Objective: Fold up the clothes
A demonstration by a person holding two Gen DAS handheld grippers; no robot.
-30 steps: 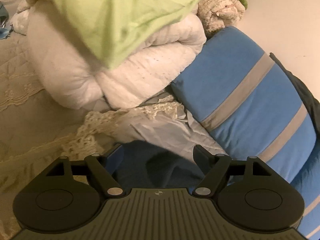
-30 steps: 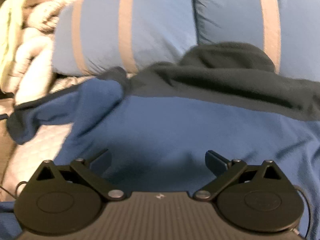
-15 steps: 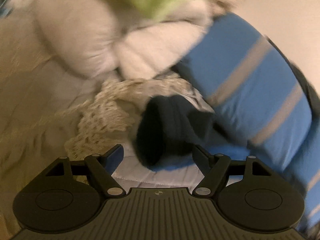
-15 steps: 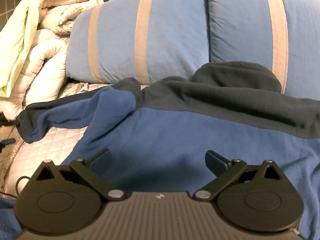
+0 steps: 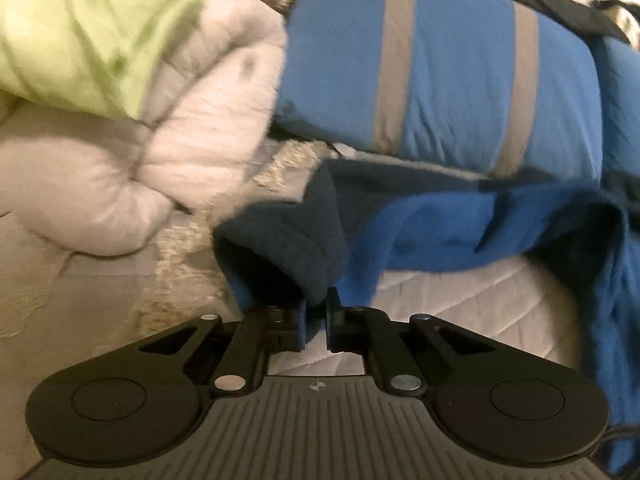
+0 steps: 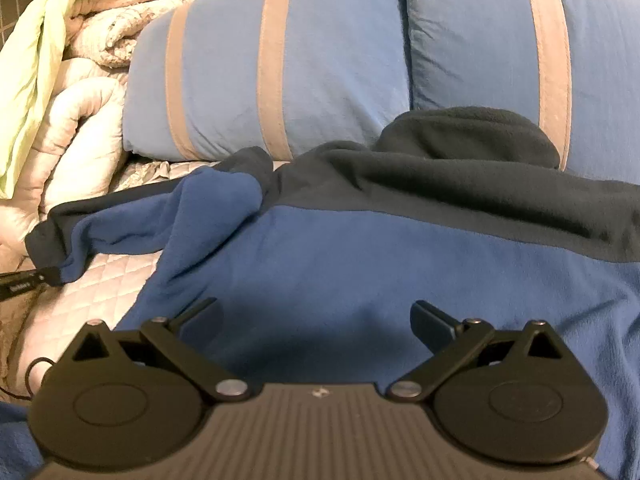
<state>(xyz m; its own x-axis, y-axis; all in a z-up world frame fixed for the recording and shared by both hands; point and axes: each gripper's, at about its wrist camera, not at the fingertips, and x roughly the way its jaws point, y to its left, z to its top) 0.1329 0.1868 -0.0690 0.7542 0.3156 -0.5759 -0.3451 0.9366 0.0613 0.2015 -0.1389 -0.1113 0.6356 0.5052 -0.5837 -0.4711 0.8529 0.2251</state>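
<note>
A blue fleece top (image 6: 360,264) with a dark navy yoke and collar lies spread on the quilted bed cover. Its left sleeve (image 5: 420,232) stretches toward my left gripper (image 5: 316,312), which is shut on the sleeve's navy cuff (image 5: 280,248). From the right wrist view the same cuff (image 6: 46,248) shows at the far left, with the tip of the left gripper touching it. My right gripper (image 6: 316,320) hovers open just over the blue body of the top, nothing between its fingers.
Two blue pillows with grey stripes (image 6: 280,72) (image 5: 440,64) lean behind the top. A pile of white quilted bedding (image 5: 160,152) with a lime green sheet (image 5: 92,28) on it stands to the left. The white quilted bed cover (image 5: 460,304) shows under the sleeve.
My left gripper moved right to the sleeve cuff and shut on it; it was open before. The right gripper pulled back slightly and stays open over the top.
</note>
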